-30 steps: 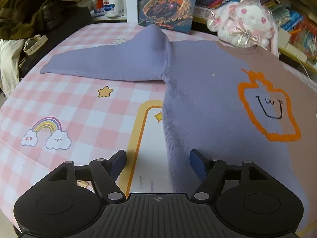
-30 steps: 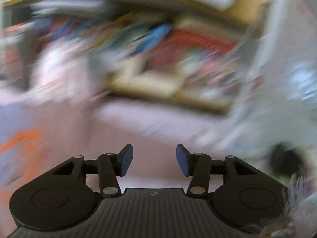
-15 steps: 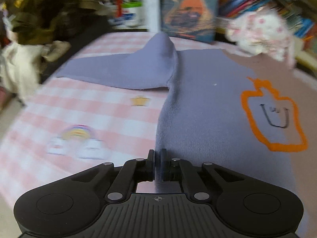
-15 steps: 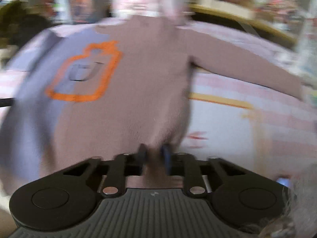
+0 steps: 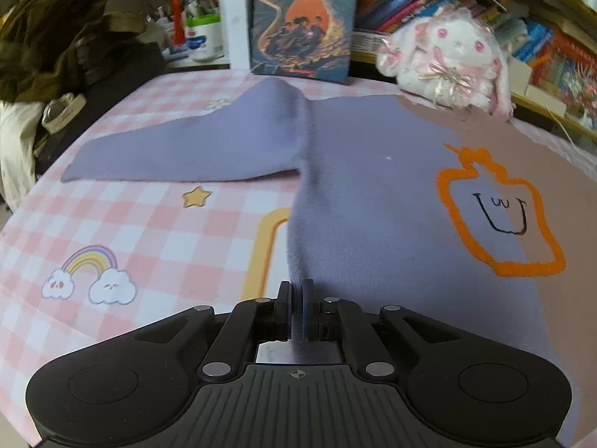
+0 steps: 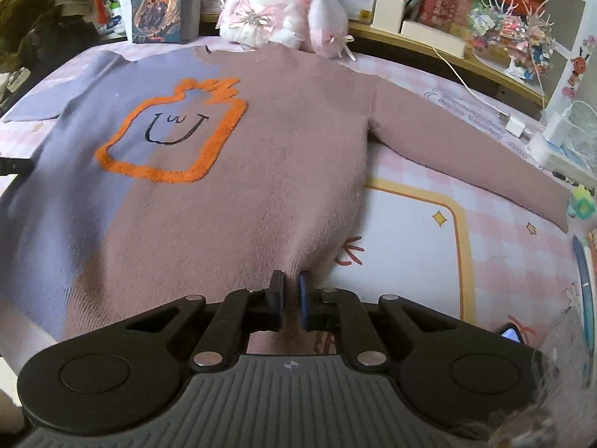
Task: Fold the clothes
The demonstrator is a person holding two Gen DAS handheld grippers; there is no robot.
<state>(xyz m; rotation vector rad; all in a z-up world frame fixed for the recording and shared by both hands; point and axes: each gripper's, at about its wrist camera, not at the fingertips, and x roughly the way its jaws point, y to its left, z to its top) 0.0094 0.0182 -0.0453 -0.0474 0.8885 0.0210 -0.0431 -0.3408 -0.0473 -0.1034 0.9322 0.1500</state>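
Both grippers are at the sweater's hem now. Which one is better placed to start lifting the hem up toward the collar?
Neither clearly. The left gripper pinches the purple corner of the sweater; the right gripper pinches the mauve corner. Both have just closed on fabric, so lifting together looks best.

Soft, even indoor light, moderately bright; source not visible. Shadows faint. No glare. Both views sharp at centre, slight softness toward rim. Strong fisheye bending at edges, dark vignette corners. Colours slightly muted, purplish cast.
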